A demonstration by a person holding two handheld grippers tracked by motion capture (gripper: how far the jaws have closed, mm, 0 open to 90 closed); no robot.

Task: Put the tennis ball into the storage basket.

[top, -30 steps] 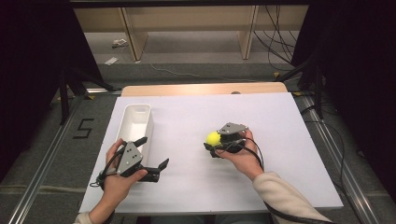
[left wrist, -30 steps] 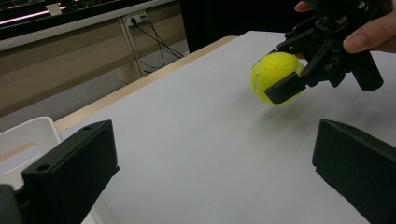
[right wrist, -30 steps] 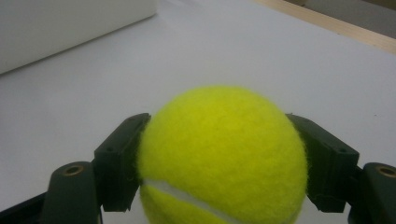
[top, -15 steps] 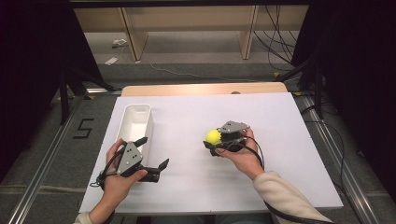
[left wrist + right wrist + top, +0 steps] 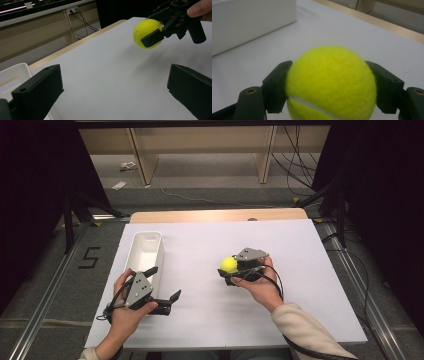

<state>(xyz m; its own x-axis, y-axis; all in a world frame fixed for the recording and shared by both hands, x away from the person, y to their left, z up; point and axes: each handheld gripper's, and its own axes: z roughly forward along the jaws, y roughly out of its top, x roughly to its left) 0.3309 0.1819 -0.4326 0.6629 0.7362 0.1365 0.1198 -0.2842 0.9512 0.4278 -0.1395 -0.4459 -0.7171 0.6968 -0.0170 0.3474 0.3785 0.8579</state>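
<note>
A yellow tennis ball is held just above the white table top, right of centre, with my right gripper shut on it, one jaw on each side. My left gripper rests low at the front left, beside the near end of a white bin. Its jaws stand wide open with nothing between them, and they point toward the ball.
The long white bin lies lengthwise on the table's left side and looks empty. A wooden strip edges the far side of the table. Beyond it are floor, wooden furniture legs and cables.
</note>
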